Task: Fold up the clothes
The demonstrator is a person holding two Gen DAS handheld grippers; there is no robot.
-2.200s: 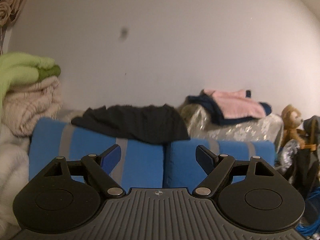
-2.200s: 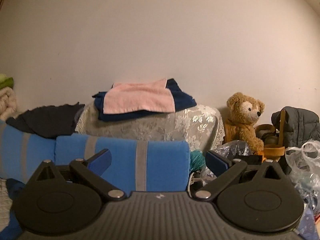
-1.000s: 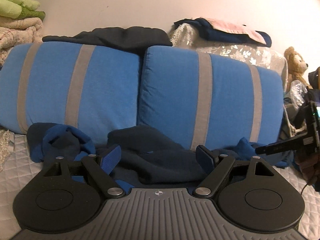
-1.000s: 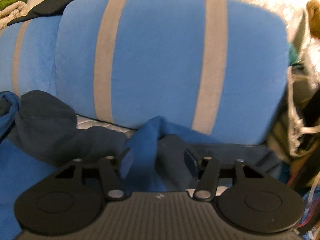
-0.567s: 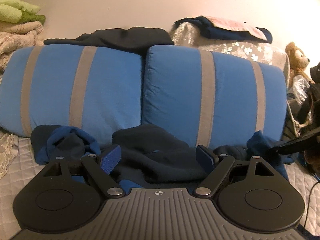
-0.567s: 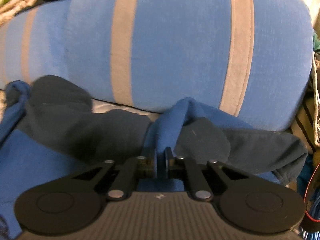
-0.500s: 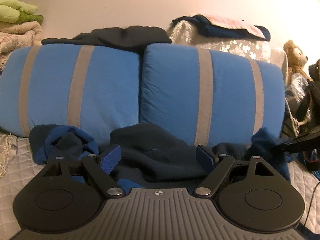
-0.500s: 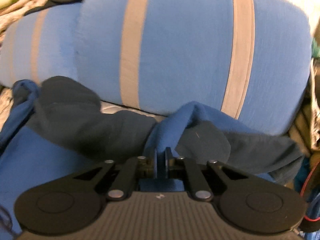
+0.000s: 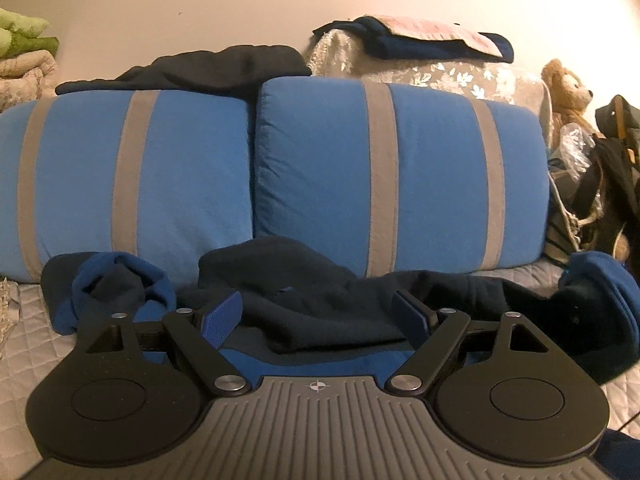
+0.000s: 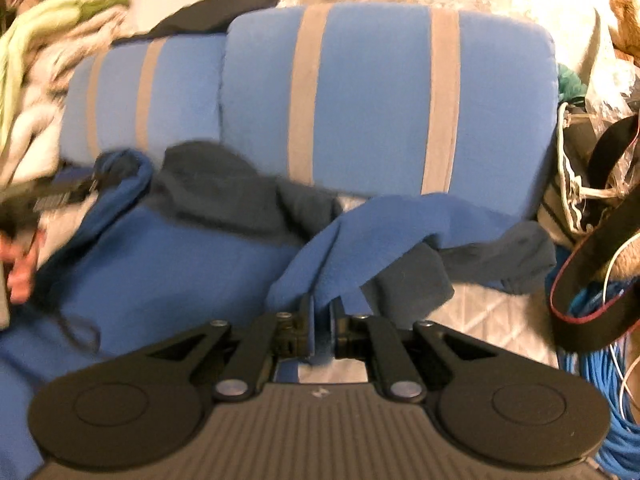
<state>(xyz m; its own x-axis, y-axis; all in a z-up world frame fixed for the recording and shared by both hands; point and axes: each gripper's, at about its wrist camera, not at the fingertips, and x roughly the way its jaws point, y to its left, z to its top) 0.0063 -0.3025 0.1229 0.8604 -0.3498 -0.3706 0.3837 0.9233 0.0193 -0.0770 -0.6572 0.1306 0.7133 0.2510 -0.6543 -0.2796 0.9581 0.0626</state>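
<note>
Right gripper: jaws clamped on a fold of the blue garment, cloth pinched between the pads and rising in a ridge from the bedspread. Judged a sleeve or hem, taken at the edge so the piece can be drawn out flat before folding. Left gripper: jaws wide apart, nothing between them, hovering low over the dark, bunched middle of the same garment; probably waiting for a matching edge on its own side. Garment lies crumpled across the quilted bed at the foot of two blue cushions with grey stripes, blue outside, dark lining showing, one rolled end at far left and one at far right. A hand is partly visible at the left edge of the right wrist view. Behind: dark cloth on the cushions, folded pile on a lace-covered block, teddy bear. Against a second ago: right jaws then stood partly open around the fold, now shut on it; the gripped part has been pulled toward the camera's right, exposing bedspread beneath. Left view nearly unchanged.
</note>
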